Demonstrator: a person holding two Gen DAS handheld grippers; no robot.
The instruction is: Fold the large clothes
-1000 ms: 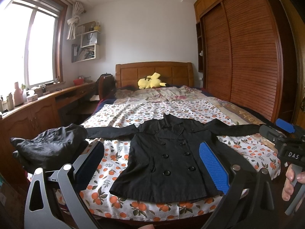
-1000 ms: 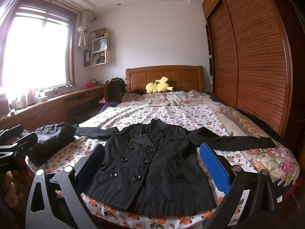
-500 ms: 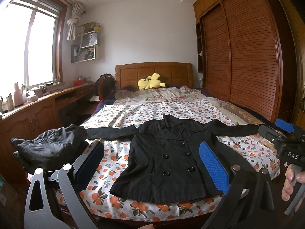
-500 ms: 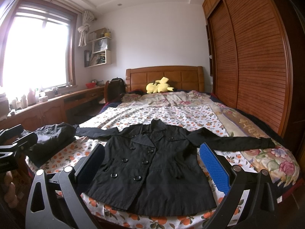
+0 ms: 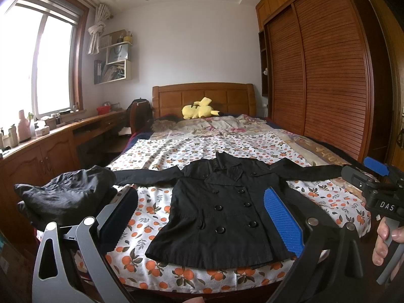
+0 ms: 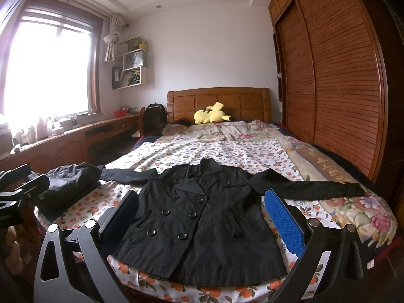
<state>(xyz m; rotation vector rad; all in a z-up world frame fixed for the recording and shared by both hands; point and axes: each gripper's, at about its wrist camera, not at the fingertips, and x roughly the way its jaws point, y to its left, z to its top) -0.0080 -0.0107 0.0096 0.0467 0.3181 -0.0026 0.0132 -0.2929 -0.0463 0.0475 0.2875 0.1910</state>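
Observation:
A black double-breasted coat (image 5: 222,207) (image 6: 202,217) lies flat and face up on the bed, sleeves spread out to both sides, hem toward me. My left gripper (image 5: 202,217) hovers open in front of the coat's hem, nothing between its fingers. My right gripper (image 6: 202,214) is open too, held off the foot of the bed and clear of the cloth. The left wrist view catches the right gripper's body at the right edge, a hand (image 5: 386,242) on its handle.
A bundled black garment (image 5: 65,194) (image 6: 68,184) rests on the bed's front left corner. The bed (image 5: 161,151) has an orange-print sheet, a yellow plush toy (image 5: 199,111) by the headboard. A wooden desk (image 5: 50,146) runs along the left, a wardrobe (image 5: 328,75) along the right.

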